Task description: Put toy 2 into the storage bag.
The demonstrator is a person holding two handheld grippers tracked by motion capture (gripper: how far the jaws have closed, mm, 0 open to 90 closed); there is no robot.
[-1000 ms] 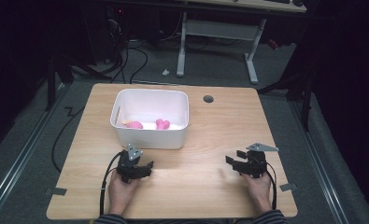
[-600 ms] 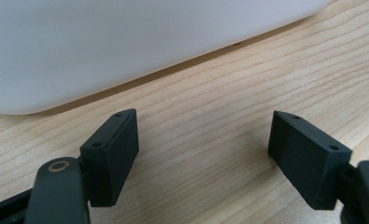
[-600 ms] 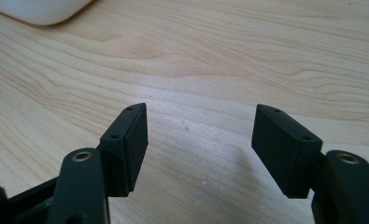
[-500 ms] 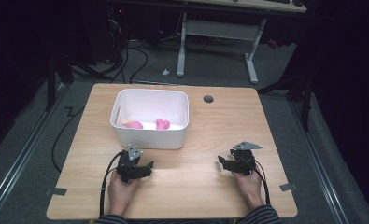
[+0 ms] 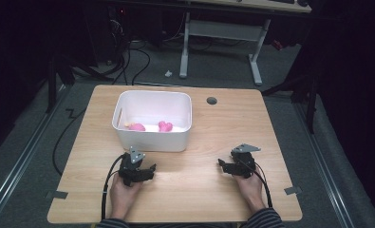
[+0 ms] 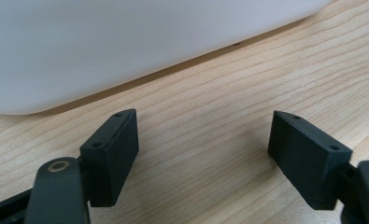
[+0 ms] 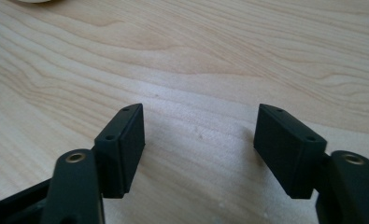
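**Right gripper slides inward, jaws parting over bare wood**

Since the earlier frame the right gripper point(image 5: 226, 166) has shifted left along the near edge, its jaws just opening, nothing between them. Left gripper point(image 5: 147, 171) gapes empty just before the white bin point(image 5: 152, 137). Bare table point(image 5: 223, 123) lies between and right. Two pink pieces point(image 5: 149, 127) rest inside the bin.

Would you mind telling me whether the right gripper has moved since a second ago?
Yes. The right gripper has shifted left across the table, toward the white bin, in the high view. Its jaws have just been opening, with nothing between them.
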